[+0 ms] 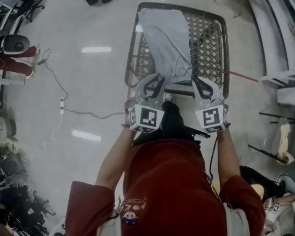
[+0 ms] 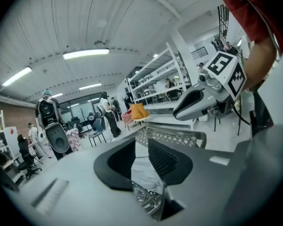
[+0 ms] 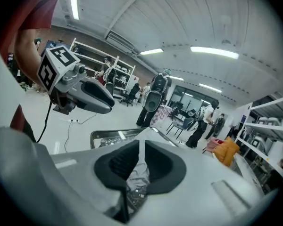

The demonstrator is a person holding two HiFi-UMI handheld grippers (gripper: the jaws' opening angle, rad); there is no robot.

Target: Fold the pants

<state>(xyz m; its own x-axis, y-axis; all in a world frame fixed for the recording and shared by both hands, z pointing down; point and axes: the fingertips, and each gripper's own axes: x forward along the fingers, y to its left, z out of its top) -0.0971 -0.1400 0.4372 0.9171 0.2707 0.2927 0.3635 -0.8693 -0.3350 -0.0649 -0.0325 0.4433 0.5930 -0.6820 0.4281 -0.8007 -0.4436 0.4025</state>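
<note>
Grey pants [image 1: 164, 43] lie lengthwise on the mesh counter [image 1: 211, 38]; left hand-held gripper [image 1: 155, 81] and right hand-held gripper [image 1: 200, 84] both released; crosswise folds appear outstanding.

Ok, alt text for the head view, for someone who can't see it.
Seen from above, a person in a red shirt holds the left gripper and right gripper at the near end of grey pants lying on a metal mesh table.

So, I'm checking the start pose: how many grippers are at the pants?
2. The left gripper is at the near left corner of the pants, the right gripper at the near right corner; neither is hidden.
</note>
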